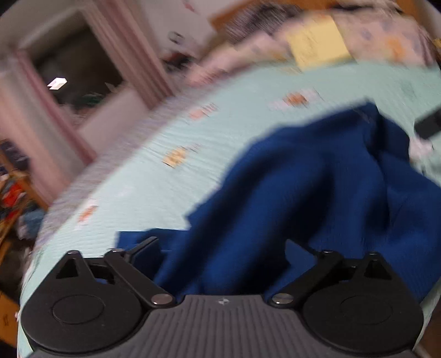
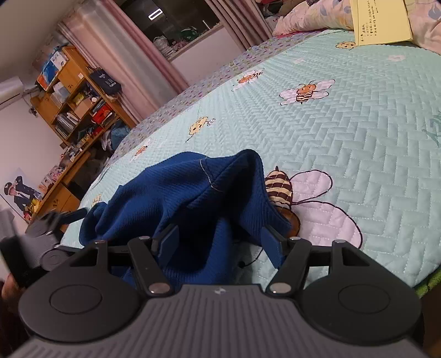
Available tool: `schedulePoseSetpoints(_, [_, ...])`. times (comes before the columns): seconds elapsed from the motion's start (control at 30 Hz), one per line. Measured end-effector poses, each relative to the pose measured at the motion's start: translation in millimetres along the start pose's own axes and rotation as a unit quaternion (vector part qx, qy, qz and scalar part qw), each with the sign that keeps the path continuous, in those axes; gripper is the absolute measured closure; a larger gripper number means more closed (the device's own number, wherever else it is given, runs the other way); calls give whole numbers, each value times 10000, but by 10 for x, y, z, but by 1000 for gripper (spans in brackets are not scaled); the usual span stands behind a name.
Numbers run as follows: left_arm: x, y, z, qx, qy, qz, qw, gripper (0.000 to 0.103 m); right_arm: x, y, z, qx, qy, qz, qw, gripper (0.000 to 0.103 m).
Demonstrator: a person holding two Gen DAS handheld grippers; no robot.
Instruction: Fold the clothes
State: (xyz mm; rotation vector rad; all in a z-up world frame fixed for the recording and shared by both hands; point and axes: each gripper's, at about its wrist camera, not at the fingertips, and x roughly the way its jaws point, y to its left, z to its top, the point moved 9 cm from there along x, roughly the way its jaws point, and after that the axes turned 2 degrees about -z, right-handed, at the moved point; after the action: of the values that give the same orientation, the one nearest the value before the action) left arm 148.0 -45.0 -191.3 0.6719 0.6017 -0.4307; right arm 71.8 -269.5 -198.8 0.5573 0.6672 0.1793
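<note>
A dark blue knit garment (image 2: 179, 198) lies crumpled in a heap on the mint quilted bed cover (image 2: 358, 124). My right gripper (image 2: 220, 242) stands open at the near edge of the heap. Blue cloth lies loosely between its fingers (image 2: 169, 239), and the pads do not press on it. The left wrist view is blurred. It shows the same garment (image 1: 303, 187) spreading ahead of my left gripper (image 1: 220, 253), whose jaws stand wide open with a fold of cloth between them. The left gripper (image 2: 46, 234) also shows at the left of the right wrist view.
A yellow sheet of paper (image 2: 380, 22) and flowered pillows (image 2: 311, 16) lie at the far end of the bed. Past the bed's left edge are a wooden shelf (image 2: 74, 91) full of things, pink curtains (image 2: 132, 68) and a dark window. Bare quilt stretches to the right of the garment.
</note>
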Motion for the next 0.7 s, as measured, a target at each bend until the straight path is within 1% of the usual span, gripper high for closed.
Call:
schedulePoseSetpoints(0.03, [96,7,20,114,98,-10,9999,25,-2,-8,-6,-23,3,-19,10000,35])
schedulePoseSetpoints(0.07, [182,26,42,185,172,-5,9997,43,-1,-22,-10,-40,6,-38,10000,34])
schedulePoseSetpoints(0.1, [251,39,65,170,238,-63,9996,58,-2,-42,-15,-47,8,-80,10000,34])
schedulePoseSetpoints(0.13, [300,62,93,30,289,-134,9995,92,-5,-66,-21,-41,7,-131,9999,34])
schedulePoseSetpoints(0.2, [350,128,216,-294,298,14,9991,92,-24,-112,-22,-20,-10,-192,9998,34])
schedulePoseSetpoints(0.3, [223,275,623,-409,-183,519,9976,92,-44,-200,-31,57,-41,-299,9995,34])
schedulePoseSetpoints(0.33, [97,366,829,-583,-476,554,9956,93,-46,-232,-32,105,-44,-333,9994,34])
schedulePoseSetpoints(0.37, [-49,455,1052,-740,-818,572,9923,93,-49,-248,-31,145,-64,-330,9993,34])
schedulePoseSetpoints(0.4, [-165,547,1263,-848,-1104,704,9878,92,-51,-264,-29,185,-84,-328,9993,34])
schedulePoseSetpoints(0.43, [-286,649,1466,-941,-1349,940,9819,92,-51,-266,-25,203,-116,-341,9991,34])
schedulePoseSetpoints(0.47, [-375,760,1636,-1043,-1545,1165,9755,92,-50,-269,-22,222,-147,-352,9990,34])
schedulePoseSetpoints(0.53, [-499,903,1860,-1228,-1821,1491,9641,91,-38,-252,-30,261,-160,-306,9991,34])
schedulePoseSetpoints(0.57, [-529,915,1923,-1198,-1876,1603,9616,88,-31,-237,-38,265,-149,-268,9992,34])
schedulePoseSetpoints(0.6, [-516,885,1906,-1095,-1803,1581,9646,82,-19,-216,-60,224,-114,-238,9994,33])
schedulePoseSetpoints(0.63, [-503,855,1888,-991,-1730,1557,9675,64,-8,-194,-81,182,-78,-207,9996,32])
schedulePoseSetpoints(0.67, [-488,827,1859,-903,-1643,1544,9701,32,4,-173,-103,140,-42,-177,9997,31])
schedulePoseSetpoints(0.7, [-464,809,1761,-928,-1471,1595,9718,16,18,-144,-122,75,9,-136,9999,30])
